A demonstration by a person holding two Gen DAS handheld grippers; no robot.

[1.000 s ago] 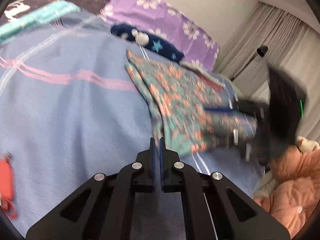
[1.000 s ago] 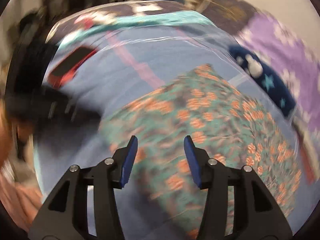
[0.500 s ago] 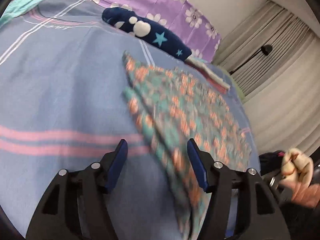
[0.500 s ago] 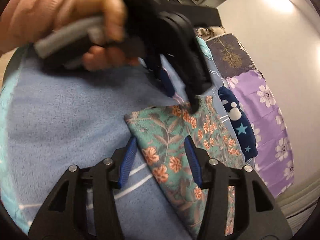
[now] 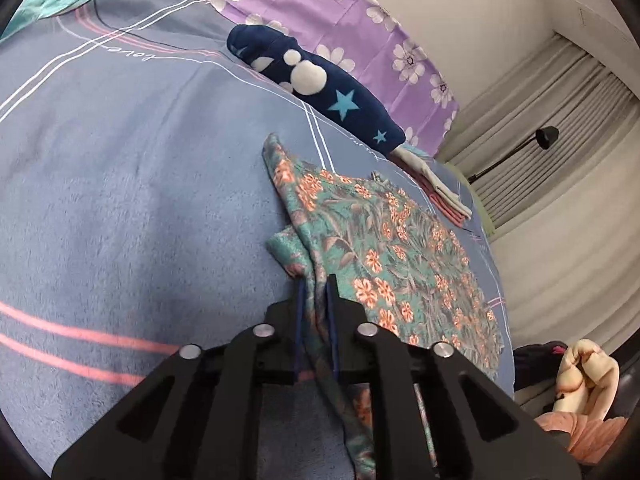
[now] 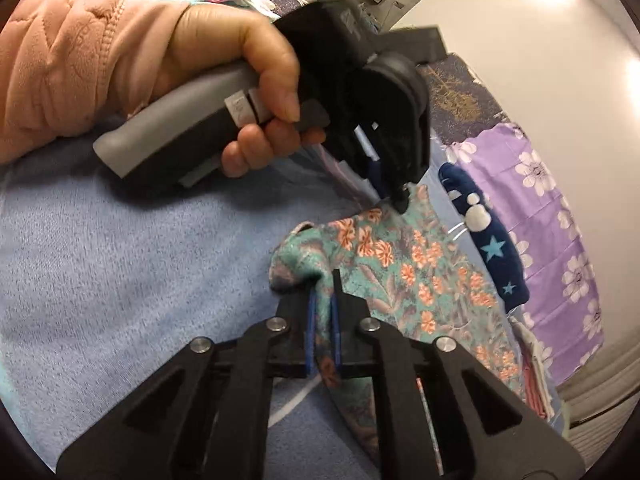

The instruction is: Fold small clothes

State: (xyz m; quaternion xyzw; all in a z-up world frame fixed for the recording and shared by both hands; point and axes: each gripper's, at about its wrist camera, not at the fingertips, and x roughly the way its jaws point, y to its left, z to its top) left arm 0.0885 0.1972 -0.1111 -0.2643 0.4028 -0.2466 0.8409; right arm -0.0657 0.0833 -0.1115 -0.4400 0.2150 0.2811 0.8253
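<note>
Evidently dealing here with a thin floral garment (image 5: 392,248), spread mostly flat across the blue bedspread (image 5: 120,200), near a navy starred bundle (image 5: 320,84) yet apart from it. Looks light, limp and a little slick; drapes in soft folds, keeps no shape of its own, bunches wherever pinched. No risk of breakage, only of creasing, slipping or dragging askew. Already pinched at two places along one edge: by the left gripper (image 5: 316,292), narrowed onto a gathered ridge of the hem after just closing, with cloth plainly caught between the blue pads; and by the right gripper (image 6: 322,292), likewise just closed down and clamped narrow on a rumpled corner, with fabric trailing back between the fingers. From the right wrist view, worth noting the hand (image 6: 240,60) in a pink fleecy sleeve (image 6: 60,60) steering the left tool, biting the farther corner of that same edge. Best to grip near corners and along hems, where doubled cloth gives the pads more to bite; best to avoid a single layer mid-panel, likely to slide out. Probably worth lifting both ends together, level and lightly taut, to carry the edge over without sagging in the middle, then laying down gently.
</note>
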